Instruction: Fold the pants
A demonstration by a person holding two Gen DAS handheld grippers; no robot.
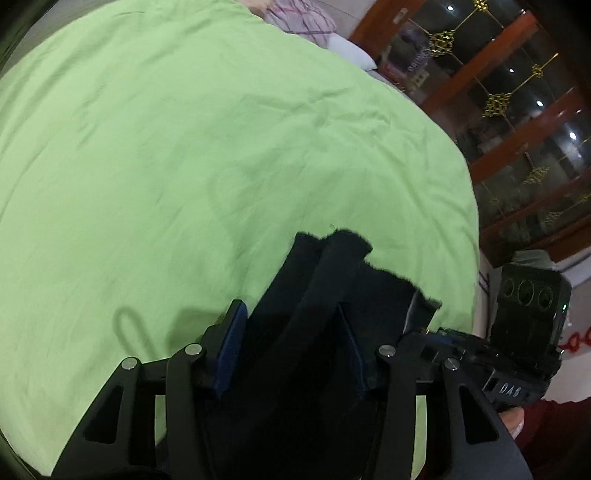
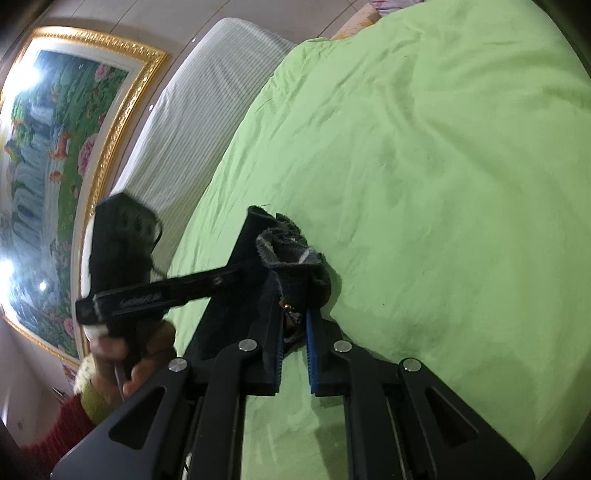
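The black pants (image 1: 332, 280) hang bunched between the two grippers above a green bedsheet (image 1: 166, 147). My left gripper (image 1: 291, 332) is shut on a thick fold of the black fabric, which fills the space between its blue pads. My right gripper (image 2: 293, 317) is shut on the pants' waist end (image 2: 291, 251), where a grey lining and a small metal fastener show. The right gripper also appears in the left wrist view (image 1: 524, 332), just right of the fabric. The left gripper shows in the right wrist view (image 2: 147, 291), held by a hand.
The green sheet (image 2: 424, 166) covers the bed. A white striped mattress edge (image 2: 192, 122) and a gold-framed painting (image 2: 55, 147) lie to the left. A wooden glass-door cabinet (image 1: 517, 129) stands at the right, with pillows (image 1: 306, 22) at the bed's far end.
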